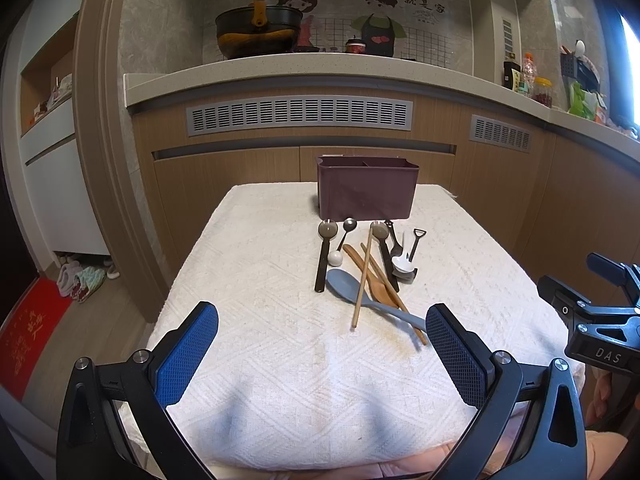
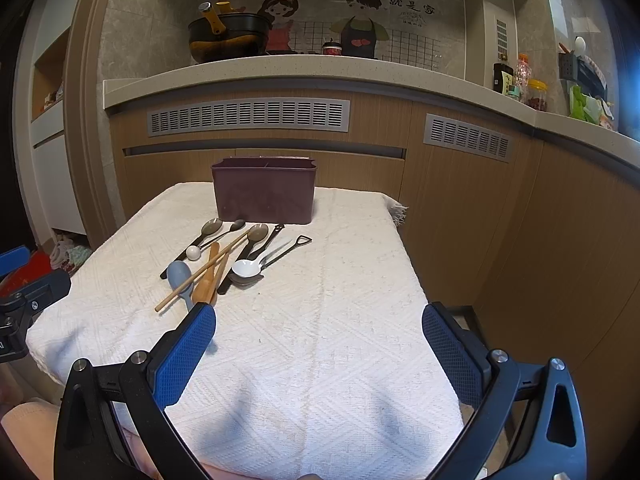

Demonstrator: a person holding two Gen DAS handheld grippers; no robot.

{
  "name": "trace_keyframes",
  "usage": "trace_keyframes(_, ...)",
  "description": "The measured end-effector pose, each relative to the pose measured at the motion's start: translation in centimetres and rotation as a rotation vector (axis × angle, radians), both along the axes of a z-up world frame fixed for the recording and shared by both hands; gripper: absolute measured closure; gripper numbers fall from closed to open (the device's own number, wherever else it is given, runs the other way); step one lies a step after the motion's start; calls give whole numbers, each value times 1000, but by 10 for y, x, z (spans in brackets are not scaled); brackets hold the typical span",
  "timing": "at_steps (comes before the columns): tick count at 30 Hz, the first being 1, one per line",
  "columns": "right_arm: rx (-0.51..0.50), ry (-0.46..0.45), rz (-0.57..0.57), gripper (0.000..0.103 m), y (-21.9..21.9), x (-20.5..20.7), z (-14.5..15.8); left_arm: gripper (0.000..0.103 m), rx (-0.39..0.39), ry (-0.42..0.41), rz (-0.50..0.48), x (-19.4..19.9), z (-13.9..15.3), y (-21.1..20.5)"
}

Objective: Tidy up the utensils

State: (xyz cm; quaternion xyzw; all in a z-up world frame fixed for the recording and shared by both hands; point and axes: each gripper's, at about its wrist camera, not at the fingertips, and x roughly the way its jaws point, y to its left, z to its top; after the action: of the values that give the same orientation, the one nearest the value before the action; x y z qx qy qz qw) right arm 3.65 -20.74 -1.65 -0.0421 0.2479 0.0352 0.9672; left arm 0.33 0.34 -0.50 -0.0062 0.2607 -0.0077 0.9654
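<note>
Hovering over the near edge of the towel, I hold my left gripper with its blue pads spread wide and nothing between them. My right gripper is spread just as wide, also empty, low over the towel's near right part.

The utensils lie in a loose pile on the towel, just in front of the purple caddy, which stands upright at the far end. Most have their long axes running roughly from me toward the caddy. The two black-handled spoons point their bowls at the caddy. The blue spoon lies the other way, on a slant, bowl toward the far left and handle coming toward my left gripper's right pad. A chopstick crosses over it, nearly straight away from me. Wooden pieces lie beneath, slanted. The white spoon sits bowl-near on the pile's right side.
</note>
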Motion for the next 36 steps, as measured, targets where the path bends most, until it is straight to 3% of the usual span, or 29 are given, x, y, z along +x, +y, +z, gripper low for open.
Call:
trace_keyframes(26,-8,8,-4,0,0,0,-1,0,-16,10,-23,5,-9,-2)
trace_keyframes(36,-90,-18,-9,0,-2,26,8,0,-35,48,-98,48,2,5)
